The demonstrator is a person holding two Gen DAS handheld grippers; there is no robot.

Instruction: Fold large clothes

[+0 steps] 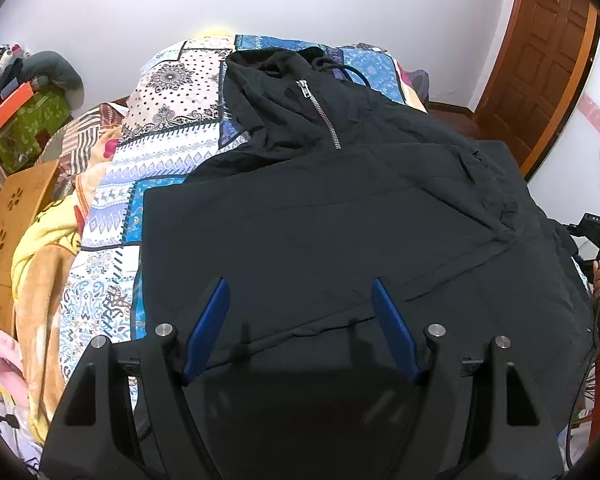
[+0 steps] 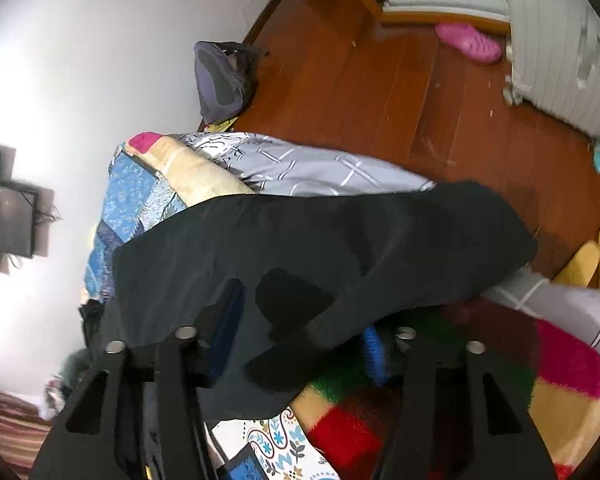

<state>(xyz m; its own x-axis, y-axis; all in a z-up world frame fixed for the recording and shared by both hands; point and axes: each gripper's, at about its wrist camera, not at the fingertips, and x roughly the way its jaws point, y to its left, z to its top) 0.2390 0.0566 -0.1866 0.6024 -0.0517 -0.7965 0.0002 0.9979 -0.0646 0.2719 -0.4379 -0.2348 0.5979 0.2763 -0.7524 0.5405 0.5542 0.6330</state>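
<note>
One black zip-neck hooded jacket (image 1: 340,208) lies spread front-up on the bed, over the patchwork bedspread (image 1: 168,148), its hood toward the wall and its hem toward the camera. The fold looks barely begun: in the left wrist view the body is flat, with the sleeve on the door side lying across the chest.

The left hand-held gripper (image 1: 300,320) hovers over the hem with its blue fingers (image 1: 208,328) spread wide and nothing between them: released. The right hand-held gripper (image 2: 300,328) is at the jacket's edge beside the door-side rim of the bed; a flap of black cloth lies between its fingers, but blur hides whether the pads press on it, so I cannot tell if it grips.

Judging from this, the next move calls for a firm pinch on that edge, then carrying it across the jacket's chest.

Count: one jacket, two grippers, one zip (image 1: 320,112).
</note>
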